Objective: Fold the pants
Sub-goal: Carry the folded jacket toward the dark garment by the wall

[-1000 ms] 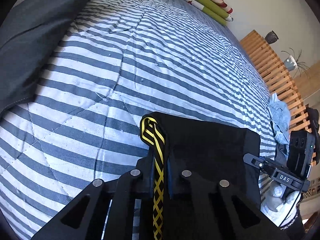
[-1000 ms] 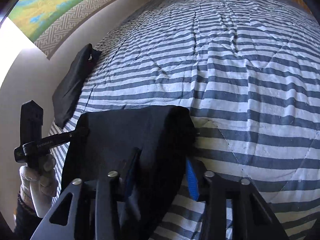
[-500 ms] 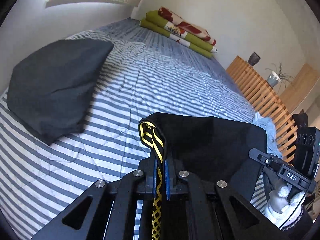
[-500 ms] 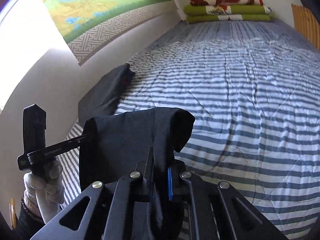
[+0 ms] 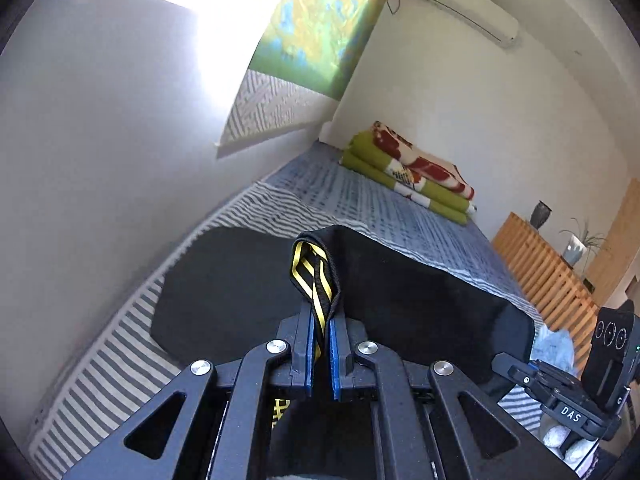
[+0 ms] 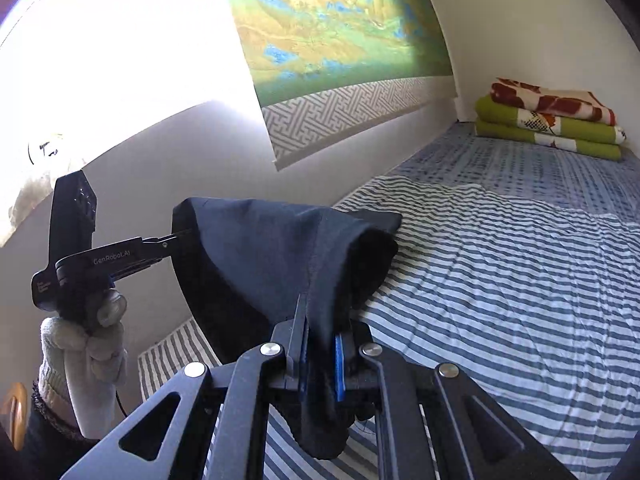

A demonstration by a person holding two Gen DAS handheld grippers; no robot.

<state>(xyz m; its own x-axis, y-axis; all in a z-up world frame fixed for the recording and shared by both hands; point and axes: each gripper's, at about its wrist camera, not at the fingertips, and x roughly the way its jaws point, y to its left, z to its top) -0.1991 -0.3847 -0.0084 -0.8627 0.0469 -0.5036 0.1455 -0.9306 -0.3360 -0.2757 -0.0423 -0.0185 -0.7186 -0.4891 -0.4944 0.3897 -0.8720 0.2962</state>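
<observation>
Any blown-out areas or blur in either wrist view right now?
Left wrist: white wall clipped by sunlight at top; striped bedspread smeared at the left edge. Right wrist: the same wall blown out upper left; dark pants stay sharp.

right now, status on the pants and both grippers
Left gripper shut on pants at the yellow-striped edge. Right gripper shut on the other end. Pants stretched between them above the striped bed. Dark pillow lies below.
</observation>
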